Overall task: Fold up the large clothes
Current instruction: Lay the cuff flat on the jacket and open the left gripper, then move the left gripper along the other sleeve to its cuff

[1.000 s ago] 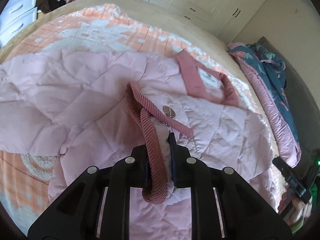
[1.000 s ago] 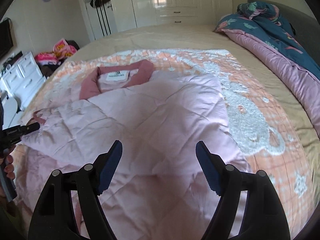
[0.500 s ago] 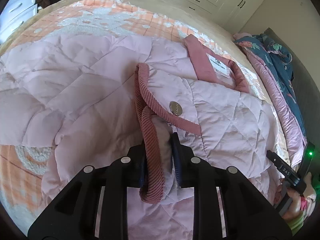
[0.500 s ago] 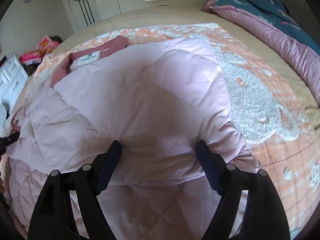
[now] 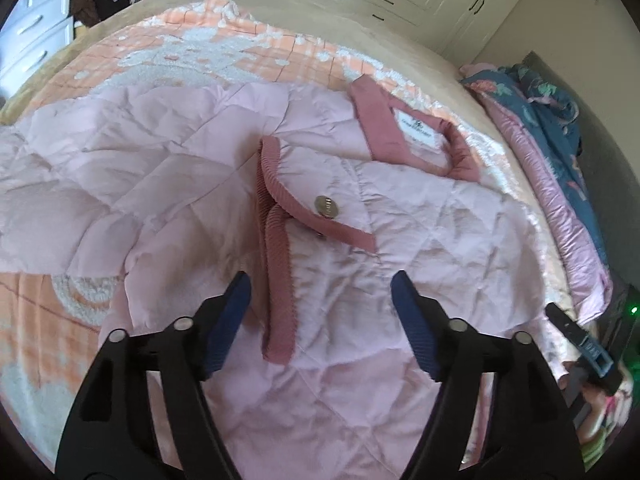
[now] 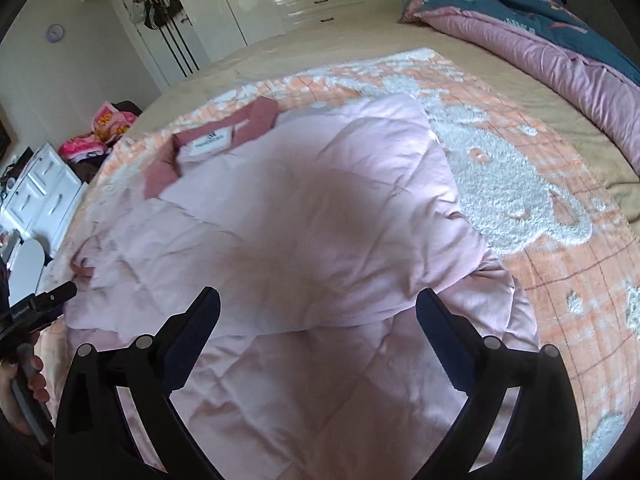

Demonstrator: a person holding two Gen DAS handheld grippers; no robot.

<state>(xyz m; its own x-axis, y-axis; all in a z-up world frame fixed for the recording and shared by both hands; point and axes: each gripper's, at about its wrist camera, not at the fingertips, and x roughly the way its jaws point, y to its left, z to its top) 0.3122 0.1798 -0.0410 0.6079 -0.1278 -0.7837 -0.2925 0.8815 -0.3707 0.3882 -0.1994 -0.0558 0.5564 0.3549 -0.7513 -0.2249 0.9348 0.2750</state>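
Left gripper (image 5: 320,300) fingers now apart, ribbed cuff (image 5: 278,280) released onto pink jacket (image 6: 304,208), right gripper (image 6: 318,308) fingers apart

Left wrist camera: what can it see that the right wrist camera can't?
Only the left wrist view shows the ribbed cuff with its metal snap button, lying between the open left gripper. Only the right wrist view shows the wall clock and hanging bags. Both show the pink quilted jacket, its collar label and the orange blanket.
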